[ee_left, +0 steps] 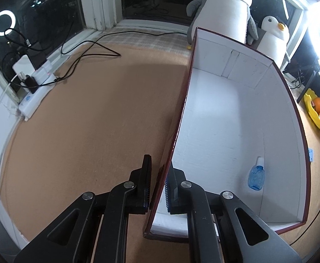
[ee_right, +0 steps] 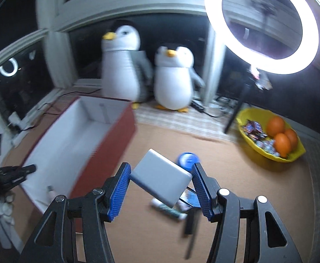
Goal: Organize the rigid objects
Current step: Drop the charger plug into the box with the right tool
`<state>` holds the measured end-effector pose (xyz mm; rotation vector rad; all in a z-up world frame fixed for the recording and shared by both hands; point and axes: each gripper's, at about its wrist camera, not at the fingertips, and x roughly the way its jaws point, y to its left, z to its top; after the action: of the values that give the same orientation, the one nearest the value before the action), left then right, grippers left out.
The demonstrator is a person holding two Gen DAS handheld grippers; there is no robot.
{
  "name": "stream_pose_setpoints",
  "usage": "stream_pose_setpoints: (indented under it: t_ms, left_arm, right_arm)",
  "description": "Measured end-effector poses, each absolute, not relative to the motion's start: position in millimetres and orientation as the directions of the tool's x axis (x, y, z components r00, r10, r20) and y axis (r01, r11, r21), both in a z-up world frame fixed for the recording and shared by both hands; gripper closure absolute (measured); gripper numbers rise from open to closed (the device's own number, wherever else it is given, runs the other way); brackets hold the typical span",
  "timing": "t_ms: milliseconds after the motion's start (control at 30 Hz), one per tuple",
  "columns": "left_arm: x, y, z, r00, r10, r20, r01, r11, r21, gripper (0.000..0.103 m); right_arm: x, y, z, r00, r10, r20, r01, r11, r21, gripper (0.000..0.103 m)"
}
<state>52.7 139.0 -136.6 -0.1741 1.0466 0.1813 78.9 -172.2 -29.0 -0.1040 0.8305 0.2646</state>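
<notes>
Closest to the right wrist camera, the right gripper (ee_right: 161,184) has its blue pads about half apart and clamped on a flat grey-white case (ee_right: 161,177), held tilted by two opposite corners above the brown tabletop (ee_right: 258,186). Below it lie more loose items: a blue round lid (ee_right: 187,159), a white tube (ee_right: 167,210) and a dark stick-like piece (ee_right: 190,225), too blurred to name surely. Left of the case stands the red box (ee_right: 107,140) with its white inside open. In the left wrist view, the left gripper (ee_left: 158,188) is pinched shut on the box's near left wall (ee_left: 177,129), one finger outside and one inside, steadying it. A small blue bottle (ee_left: 256,174) already lies inside, near the right wall. The step in hand looks like carrying the case to the box. The next move calls for swinging left over the rim, lowering onto bare white floor clear of the bottle, then letting go.
</notes>
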Motion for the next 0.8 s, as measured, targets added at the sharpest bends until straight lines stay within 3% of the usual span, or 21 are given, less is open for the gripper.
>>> stream_pose_setpoints:
  t_ms: [333, 800]
  left_arm:
    - [48.5, 140.6, -134.4, 0.51, 0.045, -0.859, -0.219, 0.973, -0.079, 0.095]
    - [48.7, 142.7, -135.6, 0.518, 0.039, -0.855, -0.22, 0.971, -0.089, 0.095]
  right_arm:
    - [51.3, -79.9, -29.3, 0.589, 0.326, -0.74, -0.453, 0.891, 0.032, 0.05]
    - [57.3, -16.6, -61.8, 0.512, 0.352, -0.784, -0.532, 0.846, 0.033, 0.05]
